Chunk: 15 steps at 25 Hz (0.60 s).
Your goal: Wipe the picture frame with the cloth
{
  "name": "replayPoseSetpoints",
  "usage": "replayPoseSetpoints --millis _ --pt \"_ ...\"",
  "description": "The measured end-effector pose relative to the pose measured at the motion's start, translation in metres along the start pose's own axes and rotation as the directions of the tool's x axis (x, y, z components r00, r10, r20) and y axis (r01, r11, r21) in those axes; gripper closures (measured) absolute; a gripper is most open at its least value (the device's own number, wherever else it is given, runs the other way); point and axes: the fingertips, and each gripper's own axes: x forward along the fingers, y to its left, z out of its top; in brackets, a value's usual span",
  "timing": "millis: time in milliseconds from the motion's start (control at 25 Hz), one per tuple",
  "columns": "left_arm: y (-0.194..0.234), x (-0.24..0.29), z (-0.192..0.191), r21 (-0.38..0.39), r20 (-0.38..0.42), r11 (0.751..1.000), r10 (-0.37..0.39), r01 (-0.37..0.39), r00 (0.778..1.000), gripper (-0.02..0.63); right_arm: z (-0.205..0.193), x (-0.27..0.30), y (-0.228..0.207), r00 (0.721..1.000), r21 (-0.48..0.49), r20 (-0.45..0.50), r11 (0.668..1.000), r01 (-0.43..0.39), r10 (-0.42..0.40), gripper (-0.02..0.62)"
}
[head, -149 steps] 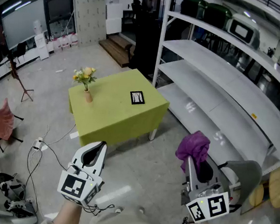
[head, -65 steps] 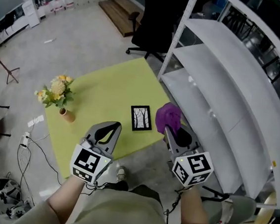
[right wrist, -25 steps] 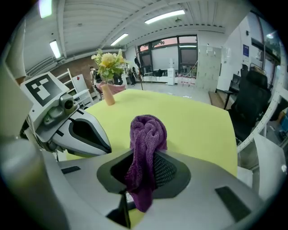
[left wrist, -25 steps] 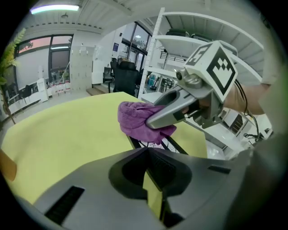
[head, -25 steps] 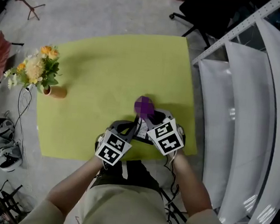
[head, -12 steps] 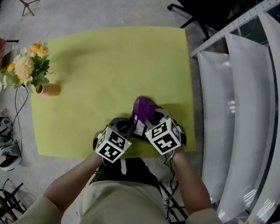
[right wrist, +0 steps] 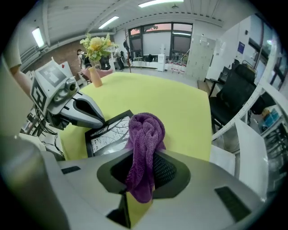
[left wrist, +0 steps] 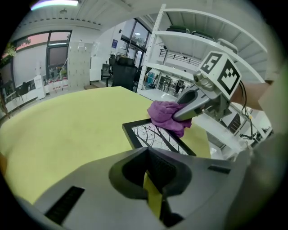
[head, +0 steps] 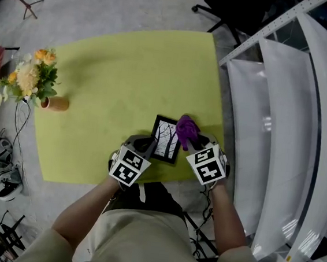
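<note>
Against half a second ago, the cloth (head: 185, 131) has slid from the middle of the picture frame (head: 164, 139) to its right-hand edge. The glass with its bare-tree print, then mostly buried under cloth and grippers, now lies open to the head view. We read that as one stroke across the face just finished, so wiping is under way but hardly complete, with the left half and the border probably still to do. The frame lies flat on the yellow-green table (head: 129, 66), close to the near edge, in the lower middle of the head view. The right gripper (head: 190, 142) comes in from the lower right with its jaws clamped on the purple cloth. In the right gripper view the cloth bulges out ahead of the jaws in a thick twisted wad and meets the frame's right side. The left gripper (head: 148, 146) reaches in from the lower left, jaws drawn together with nothing between them. Its tip sits at the frame's left edge, and we think it is steadying the frame, though we cannot tell whether it actually presses down. Both forearms converge from the bottom of the head view, the marker cubes turned upward towards us.
</note>
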Motion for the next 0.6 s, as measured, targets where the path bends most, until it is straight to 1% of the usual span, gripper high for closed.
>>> replayPoseSetpoints --millis 120,240,440,600 --pt "0.001 -0.003 -0.002 -0.019 0.002 1.0 -0.022 0.022 1.0 0.599 0.016 -0.017 0.009 0.997 0.044 0.075 0.999 -0.025 0.022 0.509" --pt "-0.002 -0.009 -0.008 0.006 -0.022 0.999 -0.037 0.037 0.999 0.598 0.035 -0.022 0.032 0.988 0.029 0.136 0.997 -0.073 0.068 0.509" --pt "-0.016 -0.019 -0.022 0.009 -0.056 0.997 -0.076 0.076 0.996 0.598 0.052 -0.003 0.074 0.981 -0.048 0.131 0.989 -0.136 0.142 0.509" --pt "-0.015 -0.019 -0.027 -0.01 -0.044 0.998 -0.066 0.066 0.997 0.598 0.054 0.023 0.094 0.984 -0.101 0.103 0.986 -0.136 0.147 0.509"
